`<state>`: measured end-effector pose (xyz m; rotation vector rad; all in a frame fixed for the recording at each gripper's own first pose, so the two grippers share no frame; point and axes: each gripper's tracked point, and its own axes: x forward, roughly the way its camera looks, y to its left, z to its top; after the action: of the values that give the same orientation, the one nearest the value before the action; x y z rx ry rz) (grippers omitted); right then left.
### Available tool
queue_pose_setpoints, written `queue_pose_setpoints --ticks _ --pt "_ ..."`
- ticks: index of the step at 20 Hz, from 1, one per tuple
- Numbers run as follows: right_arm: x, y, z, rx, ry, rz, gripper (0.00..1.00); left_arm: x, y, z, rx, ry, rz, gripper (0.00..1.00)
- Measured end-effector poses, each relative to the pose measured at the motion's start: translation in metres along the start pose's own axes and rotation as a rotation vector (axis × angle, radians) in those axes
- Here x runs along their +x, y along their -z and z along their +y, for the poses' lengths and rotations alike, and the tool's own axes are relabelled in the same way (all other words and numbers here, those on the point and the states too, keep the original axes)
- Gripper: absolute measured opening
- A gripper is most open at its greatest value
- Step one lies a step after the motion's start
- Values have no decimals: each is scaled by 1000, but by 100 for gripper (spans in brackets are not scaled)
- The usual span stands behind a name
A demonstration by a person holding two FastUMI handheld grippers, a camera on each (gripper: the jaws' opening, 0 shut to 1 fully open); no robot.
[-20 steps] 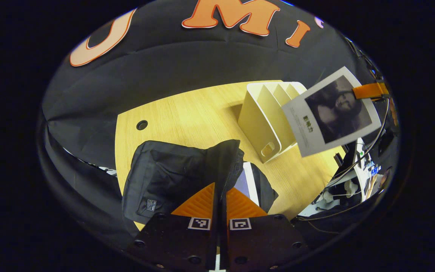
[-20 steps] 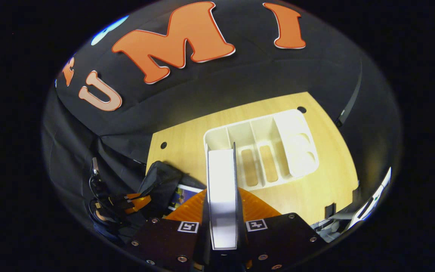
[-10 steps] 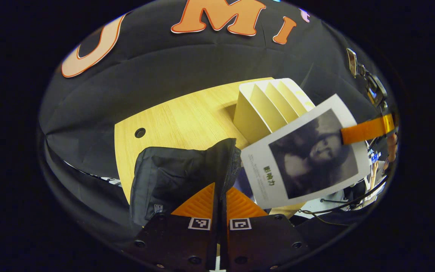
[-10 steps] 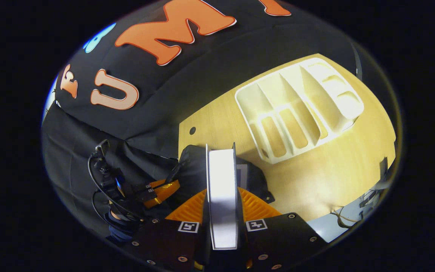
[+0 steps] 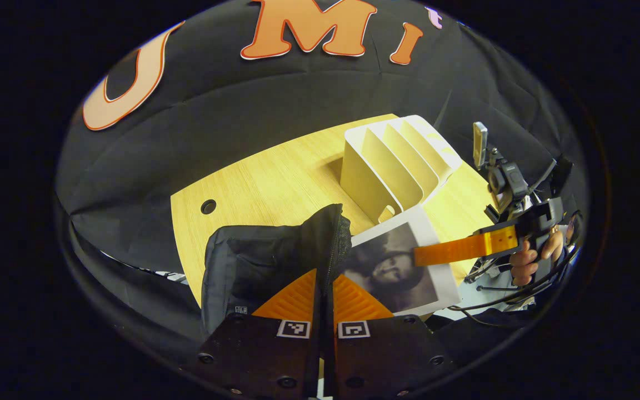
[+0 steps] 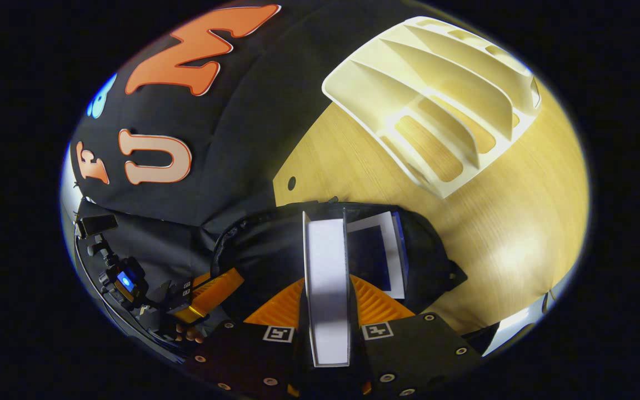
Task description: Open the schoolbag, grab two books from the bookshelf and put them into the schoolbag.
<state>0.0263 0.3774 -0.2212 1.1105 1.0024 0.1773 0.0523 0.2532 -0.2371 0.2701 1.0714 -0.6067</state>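
A black schoolbag [image 5: 264, 261] is held open at the near left of the wooden table [image 5: 275, 178], its zipped rim pinched between the clenched fingers of the left gripper [image 5: 324, 289]. To its right, in the left gripper view, a grey-covered book [image 5: 403, 261] is seen being lowered toward the bag's mouth, gripped by the right gripper [image 5: 442, 251] and the hand [image 5: 528, 258] behind it. Farther right and farther back stands the white bookshelf [image 5: 403, 164], its slots showing no books.

In the right gripper view, the same book [image 6: 326, 283] is seen edge-on, clamped between that gripper's orange fingers [image 6: 378, 303], with its far end over the open bag [image 6: 264, 250]; a first book [image 6: 378, 253] already lies inside. The step in hand is judged to be the stowing of the second book. The next move calls for the book to be slid fully past the rim and then let go, while the bag's mouth is kept wide.

Compared with half a second earlier, the book has been carried lower and nearer the bag, and the right gripper view has been tipped downward, so that the bookshelf now lies at its top edge.
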Motion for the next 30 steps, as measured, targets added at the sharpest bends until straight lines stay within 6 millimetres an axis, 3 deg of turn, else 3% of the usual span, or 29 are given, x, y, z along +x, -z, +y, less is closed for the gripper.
queue_pose_setpoints --ticks 5,12,13,14,16,19,20,21,22,24,30 --pt "38 6 2 39 -67 3 30 -6 2 -12 1 11 -11 4" --pt "87 23 -9 69 -117 -2 31 -5 -3 -35 31 22 -19 4" --pt "93 24 -9 57 -119 -5 40 -5 -2 -37 36 21 -19 4" --pt "100 26 -9 48 -115 -6 31 -4 -3 -37 40 19 -21 4" --pt "109 32 -11 34 -92 23 33 -4 0 -33 34 21 -24 4" --pt "105 34 -27 -43 58 42 42 -7 7 -27 9 46 -35 4" --pt "100 31 -32 -92 100 30 51 -5 7 -27 4 55 -40 5" --pt "91 22 -30 -124 105 1 72 -2 8 -26 -2 71 -47 4" --pt "81 16 -23 -130 91 -31 63 2 10 -27 -12 82 -44 4" --pt "61 -2 -14 -132 79 -97 74 6 13 -29 -29 93 -45 5" --pt "-3 -69 -39 -188 114 -251 90 19 14 -43 -21 10 -53 5"
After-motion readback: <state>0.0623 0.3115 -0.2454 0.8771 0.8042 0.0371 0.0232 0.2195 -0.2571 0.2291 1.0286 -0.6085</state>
